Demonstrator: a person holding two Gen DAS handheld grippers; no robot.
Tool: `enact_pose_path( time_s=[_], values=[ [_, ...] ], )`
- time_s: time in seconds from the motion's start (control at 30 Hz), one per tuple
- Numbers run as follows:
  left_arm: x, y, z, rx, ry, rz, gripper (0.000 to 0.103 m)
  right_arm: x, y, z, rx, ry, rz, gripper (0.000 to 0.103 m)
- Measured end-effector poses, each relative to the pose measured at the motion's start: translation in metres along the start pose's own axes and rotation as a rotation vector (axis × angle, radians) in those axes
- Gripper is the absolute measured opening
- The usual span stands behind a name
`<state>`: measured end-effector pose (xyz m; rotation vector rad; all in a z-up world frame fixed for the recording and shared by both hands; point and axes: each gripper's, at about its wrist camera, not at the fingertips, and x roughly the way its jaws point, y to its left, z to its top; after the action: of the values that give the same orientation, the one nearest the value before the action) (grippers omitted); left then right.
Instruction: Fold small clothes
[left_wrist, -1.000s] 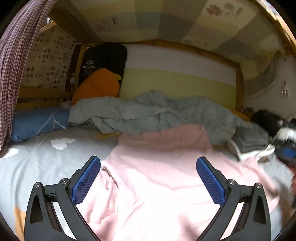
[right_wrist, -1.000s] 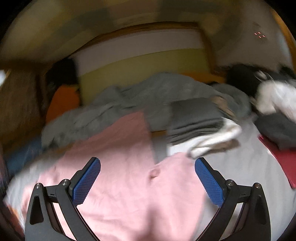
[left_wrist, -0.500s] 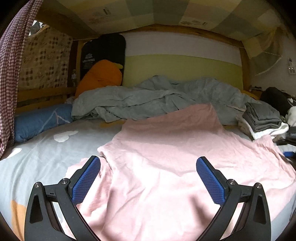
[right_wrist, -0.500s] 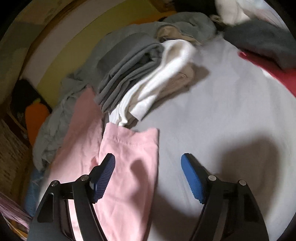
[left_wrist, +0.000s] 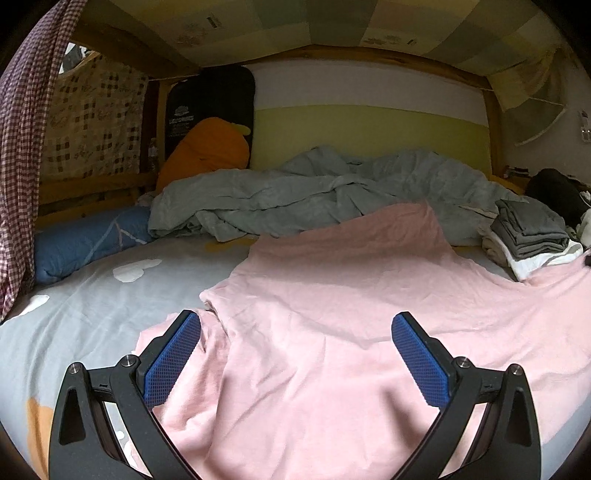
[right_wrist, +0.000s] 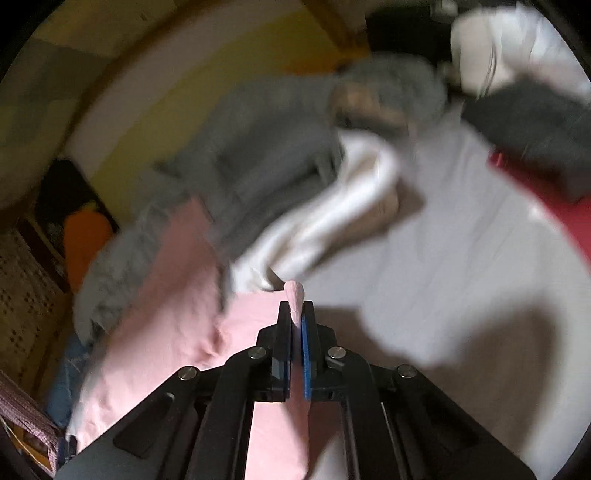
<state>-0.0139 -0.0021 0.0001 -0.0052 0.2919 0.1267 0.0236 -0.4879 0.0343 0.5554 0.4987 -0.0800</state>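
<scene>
Left wrist: fingers (left_wrist: 295, 354) spread over pink garment (left_wrist: 332, 314), grey duvet (left_wrist: 314, 192) behind; right fingers (right_wrist: 295, 314) pinch its edge.

Open left gripper (left_wrist: 295, 354) over pink garment (left_wrist: 332, 314)

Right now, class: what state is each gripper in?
Left gripper: open, holding nothing, over the pink garment.
Right gripper: shut on the pink garment's edge.

Far: crumpled grey duvet (left_wrist: 332, 192), orange plush (left_wrist: 207, 151) against black cushion (left_wrist: 210, 99). Left: blue bolster (left_wrist: 85, 240), checked curtain (left_wrist: 18, 147). Right: red cloth (right_wrist: 546, 206).
</scene>
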Motion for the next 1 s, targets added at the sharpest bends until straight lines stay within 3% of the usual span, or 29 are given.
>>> enact_pose_path(
  time_s=[0.07, 0.27, 0.37, 0.47, 0.6, 0.7, 0.77, 0.83, 0.93, 1.0],
  values=[
    [0.001, 0.002, 0.000, -0.011, 0.004, -0.002, 0.103, -0.023, 0.009, 0.002, -0.043, -0.052, -0.033, 0.004],
    [-0.002, 0.002, 0.000, -0.006, -0.008, 0.001, 0.103, -0.029, 0.066, -0.011, -0.228, -0.089, 0.037, 0.004],
    [-0.002, 0.003, -0.001, -0.008, -0.009, 0.004, 0.103, -0.023, 0.116, -0.044, -0.337, -0.009, 0.181, 0.004],
    [-0.003, 0.004, -0.001, -0.016, -0.011, 0.003, 0.103, 0.001, 0.159, -0.105, -0.455, 0.218, 0.305, 0.004],
    [-0.006, 0.009, 0.000, -0.031, -0.019, -0.004, 0.103, 0.023, 0.171, -0.165, -0.523, 0.359, 0.233, 0.004],
    [-0.005, 0.009, 0.000, -0.033, -0.014, -0.006, 0.103, 0.015, 0.174, -0.164, -0.503, 0.343, 0.238, 0.012],
    [-0.004, 0.010, 0.000, -0.033, -0.006, -0.009, 0.103, 0.006, 0.173, -0.152, -0.468, 0.332, 0.284, 0.036],
    [-0.003, 0.010, 0.000, -0.034, 0.000, -0.009, 0.103, -0.010, 0.170, -0.140, -0.455, 0.258, 0.285, 0.048],
    [-0.001, 0.008, 0.001, -0.032, 0.005, -0.004, 0.103, -0.026, 0.157, -0.122, -0.453, 0.187, 0.228, 0.048],
    [-0.001, 0.007, 0.001, -0.027, 0.004, -0.010, 0.103, -0.032, 0.136, -0.105, -0.415, 0.133, 0.121, 0.048]
  ],
)
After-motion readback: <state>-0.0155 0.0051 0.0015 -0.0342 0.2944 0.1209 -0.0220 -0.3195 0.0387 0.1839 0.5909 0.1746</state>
